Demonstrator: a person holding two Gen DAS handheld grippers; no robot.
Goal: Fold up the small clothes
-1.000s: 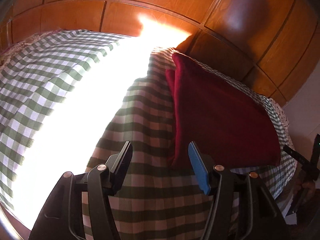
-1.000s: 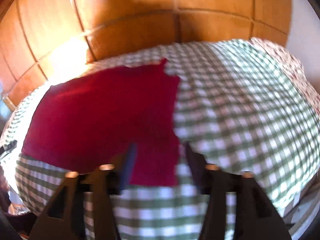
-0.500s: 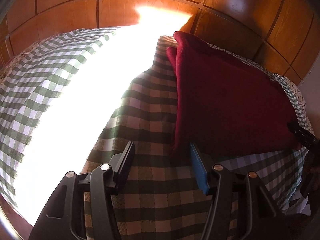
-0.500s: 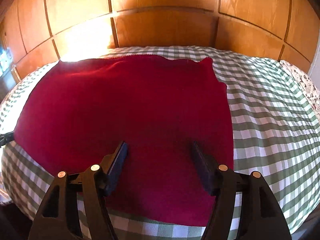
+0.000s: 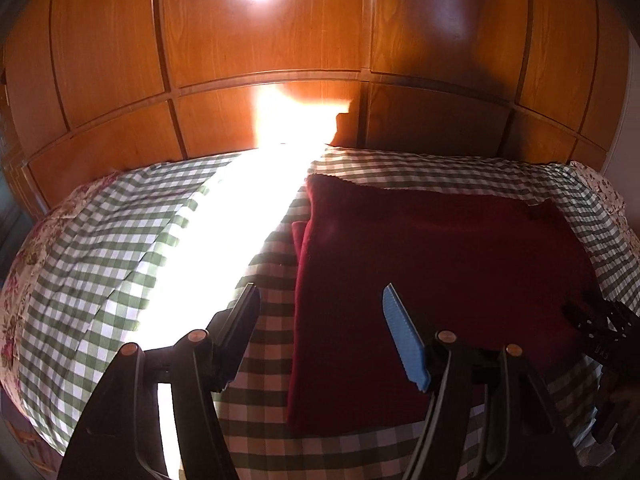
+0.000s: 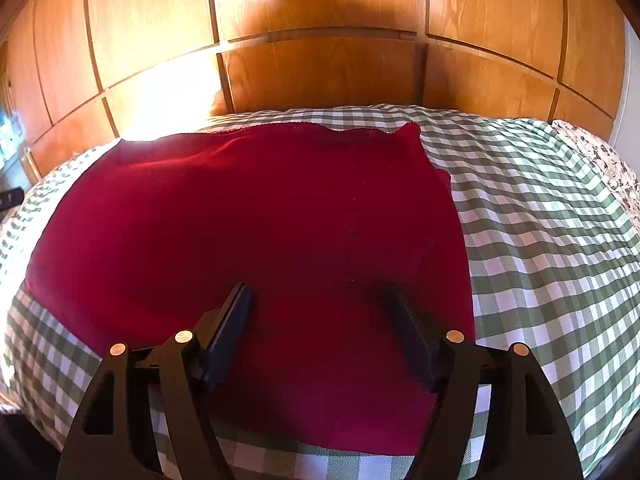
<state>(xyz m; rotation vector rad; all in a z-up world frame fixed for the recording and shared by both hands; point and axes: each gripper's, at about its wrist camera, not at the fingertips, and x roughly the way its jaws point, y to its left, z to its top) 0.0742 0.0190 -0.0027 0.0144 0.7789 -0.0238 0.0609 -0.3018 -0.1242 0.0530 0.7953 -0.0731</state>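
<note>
Garment: one, red (folded flat); two hand-held grippers, both agape.

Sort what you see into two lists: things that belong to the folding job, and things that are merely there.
Job: red cloth, left gripper, right gripper.

Merely there: green checked cover, floral bedding, wooden panels.

One red garment, one checked bedspread, two hand-held grippers, left and right.

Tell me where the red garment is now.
The red garment lies flat on the checked bedcover, mid-frame in the right wrist view, right of centre in the left.
</note>
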